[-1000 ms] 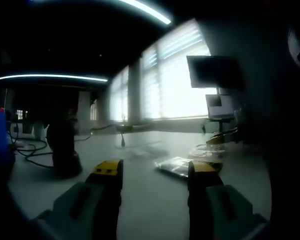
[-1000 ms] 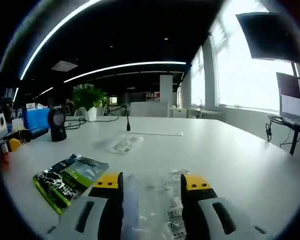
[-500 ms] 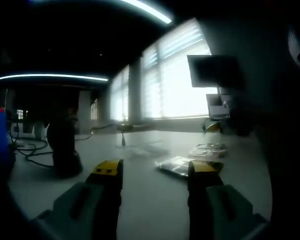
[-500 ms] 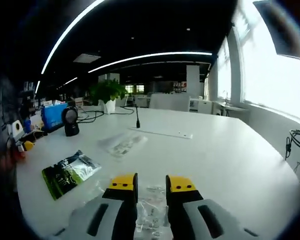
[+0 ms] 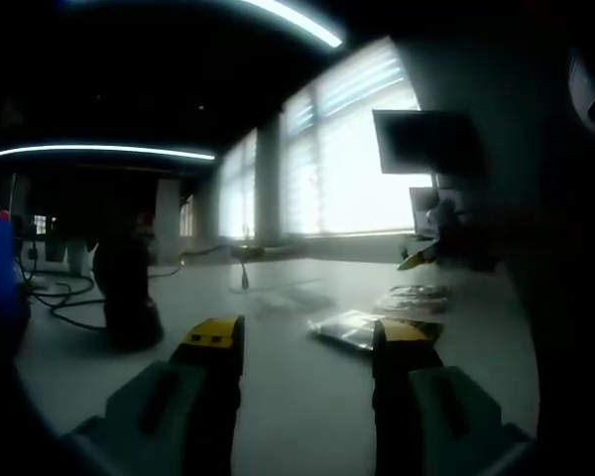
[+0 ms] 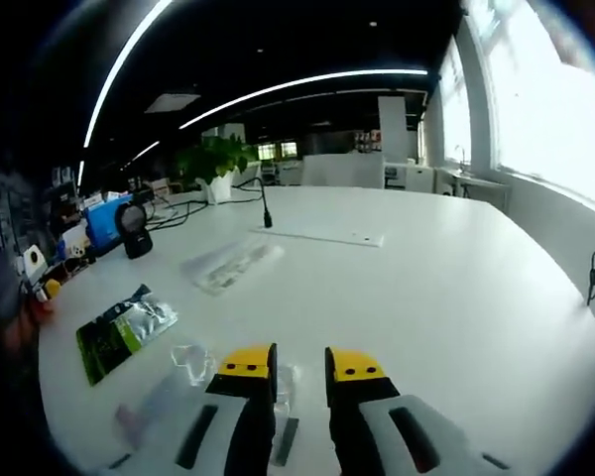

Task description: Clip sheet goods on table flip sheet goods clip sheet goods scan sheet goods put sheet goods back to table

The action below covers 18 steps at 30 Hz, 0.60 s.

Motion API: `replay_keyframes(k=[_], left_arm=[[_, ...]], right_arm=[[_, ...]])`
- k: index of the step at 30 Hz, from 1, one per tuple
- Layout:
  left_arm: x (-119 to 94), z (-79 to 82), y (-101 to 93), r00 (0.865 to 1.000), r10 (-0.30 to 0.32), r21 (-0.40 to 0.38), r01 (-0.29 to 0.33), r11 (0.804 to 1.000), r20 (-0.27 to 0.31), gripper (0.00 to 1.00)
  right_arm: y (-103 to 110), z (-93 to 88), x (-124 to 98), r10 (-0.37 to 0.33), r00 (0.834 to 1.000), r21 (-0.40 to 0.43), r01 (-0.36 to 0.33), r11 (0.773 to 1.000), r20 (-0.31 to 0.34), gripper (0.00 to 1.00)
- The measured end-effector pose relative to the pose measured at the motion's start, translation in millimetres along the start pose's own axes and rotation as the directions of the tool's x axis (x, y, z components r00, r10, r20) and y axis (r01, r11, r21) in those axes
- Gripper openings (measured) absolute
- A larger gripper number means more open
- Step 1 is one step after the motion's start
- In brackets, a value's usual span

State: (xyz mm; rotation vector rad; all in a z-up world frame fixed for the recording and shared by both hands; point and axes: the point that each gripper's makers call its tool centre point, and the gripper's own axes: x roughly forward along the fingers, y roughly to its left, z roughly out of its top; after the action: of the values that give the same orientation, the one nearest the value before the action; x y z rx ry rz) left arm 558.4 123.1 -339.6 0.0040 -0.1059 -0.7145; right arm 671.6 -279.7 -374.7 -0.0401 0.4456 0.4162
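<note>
Your right gripper is nearly closed on the clear sheet, lifted above the bench. Hold the pinch firm and turn slowly, so the sheet does not slip. Your left gripper waits open and empty, low over the bench.

A wide white table runs through a dim open office. Curved strip lights cross the dark ceiling. Bright windows with blinds line one wall, a dark monitor before them. A potted plant stands past the table's far edge.
</note>
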Motion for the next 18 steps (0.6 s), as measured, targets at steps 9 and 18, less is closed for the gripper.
replay_keyframes(k=[9, 18], left_arm=[[0.5, -1.1, 0.8, 1.0, 0.002, 0.003, -0.002, 1.0, -0.003, 0.45], [0.4, -1.3, 0.6, 1.0, 0.0, 0.003, 0.0, 1.0, -0.005, 0.45]], right_arm=[[11.6, -18.1, 16.5, 0.041, 0.995, -0.079, -0.048, 0.996, -0.087, 0.13], [20.7, -34.7, 22.1, 0.046, 0.989, -0.109, -0.062, 0.992, -0.144, 0.11]])
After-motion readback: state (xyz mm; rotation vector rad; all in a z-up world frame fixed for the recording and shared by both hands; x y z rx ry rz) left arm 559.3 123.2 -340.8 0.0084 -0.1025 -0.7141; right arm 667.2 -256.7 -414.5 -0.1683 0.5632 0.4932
